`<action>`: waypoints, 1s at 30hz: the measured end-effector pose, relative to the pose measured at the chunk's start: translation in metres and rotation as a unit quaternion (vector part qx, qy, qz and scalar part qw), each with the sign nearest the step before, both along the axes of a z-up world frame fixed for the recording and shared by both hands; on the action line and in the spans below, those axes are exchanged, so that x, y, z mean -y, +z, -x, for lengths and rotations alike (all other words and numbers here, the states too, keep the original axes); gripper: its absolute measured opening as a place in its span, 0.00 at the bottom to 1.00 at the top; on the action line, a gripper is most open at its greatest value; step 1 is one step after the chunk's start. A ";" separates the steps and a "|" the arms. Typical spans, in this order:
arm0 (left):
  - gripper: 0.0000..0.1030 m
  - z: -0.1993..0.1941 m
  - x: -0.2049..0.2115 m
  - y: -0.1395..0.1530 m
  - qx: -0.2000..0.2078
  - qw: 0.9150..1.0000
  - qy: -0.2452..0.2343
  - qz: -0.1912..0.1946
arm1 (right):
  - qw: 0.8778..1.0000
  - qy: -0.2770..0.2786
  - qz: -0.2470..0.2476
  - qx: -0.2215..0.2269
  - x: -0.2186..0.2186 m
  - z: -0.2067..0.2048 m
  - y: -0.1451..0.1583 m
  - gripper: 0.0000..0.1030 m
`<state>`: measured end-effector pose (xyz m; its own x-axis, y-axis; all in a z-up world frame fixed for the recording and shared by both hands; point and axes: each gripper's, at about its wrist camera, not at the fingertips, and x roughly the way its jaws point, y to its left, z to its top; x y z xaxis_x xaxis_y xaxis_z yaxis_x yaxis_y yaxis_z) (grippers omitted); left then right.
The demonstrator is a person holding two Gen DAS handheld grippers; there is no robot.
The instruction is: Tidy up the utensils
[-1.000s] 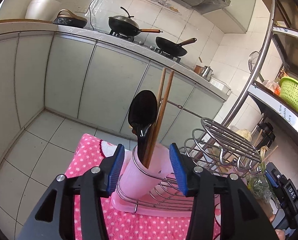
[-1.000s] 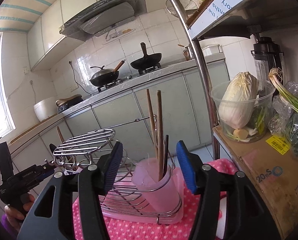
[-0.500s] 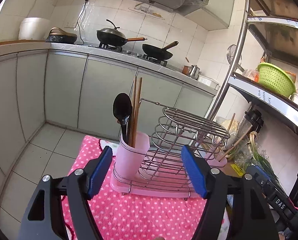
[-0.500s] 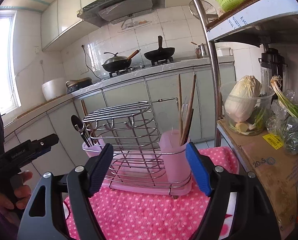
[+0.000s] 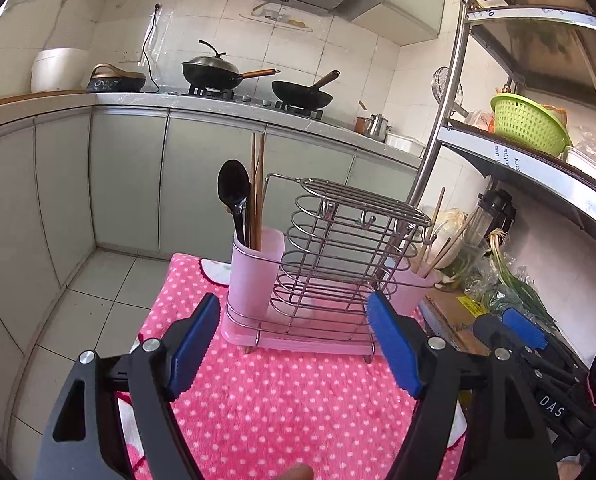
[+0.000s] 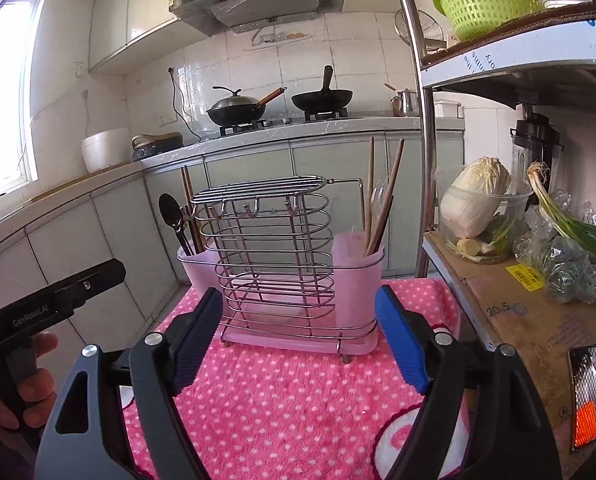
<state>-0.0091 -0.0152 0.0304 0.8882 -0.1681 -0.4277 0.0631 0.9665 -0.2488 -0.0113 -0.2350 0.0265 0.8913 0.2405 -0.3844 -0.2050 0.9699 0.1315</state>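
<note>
Grippers, left [image 5: 294, 344] and right [image 6: 298, 340], had backed away from the pink-cupped wire utensil rack [image 5: 329, 264], jaws spread and empty, leaving black spoon [image 5: 234, 196] and 2 wooden chopstick pairs [image 6: 379, 196] stowed, so sorting looked finished.

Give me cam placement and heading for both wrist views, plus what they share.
Left wrist: rides the left tongs, open, aimed level at the utensil rack from its black-spoon end; the right tongs' blue tip shows at right.
Right wrist: rides the right tongs, open, facing the utensil rack from the cabbage-shelf side; the person's left hand on the left unit shows at left.
Shared: rack, both pink cups, pink dotted towel, stove woks, green basket.
</note>
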 end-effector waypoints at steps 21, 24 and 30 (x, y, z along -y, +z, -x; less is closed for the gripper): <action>0.72 0.010 0.019 -0.013 -0.020 0.999 0.000 -0.043 | 0.999 -0.030 0.020 -0.019 -0.006 0.008 -0.004 0.77; 0.72 0.009 0.020 -0.015 -0.023 0.999 0.001 -0.049 | 0.999 -0.032 0.019 -0.023 -0.005 0.006 -0.006 0.77; 0.72 0.006 0.021 -0.017 -0.028 0.998 0.002 -0.052 | 0.999 -0.032 0.019 -0.029 -0.004 0.004 -0.008 0.77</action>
<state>-0.0154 -0.0359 0.0131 0.8627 -0.1162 -0.4921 0.0479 0.9876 -0.1493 -0.0151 -0.2314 0.0184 0.8805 0.1669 -0.4436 -0.1346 0.9855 0.1036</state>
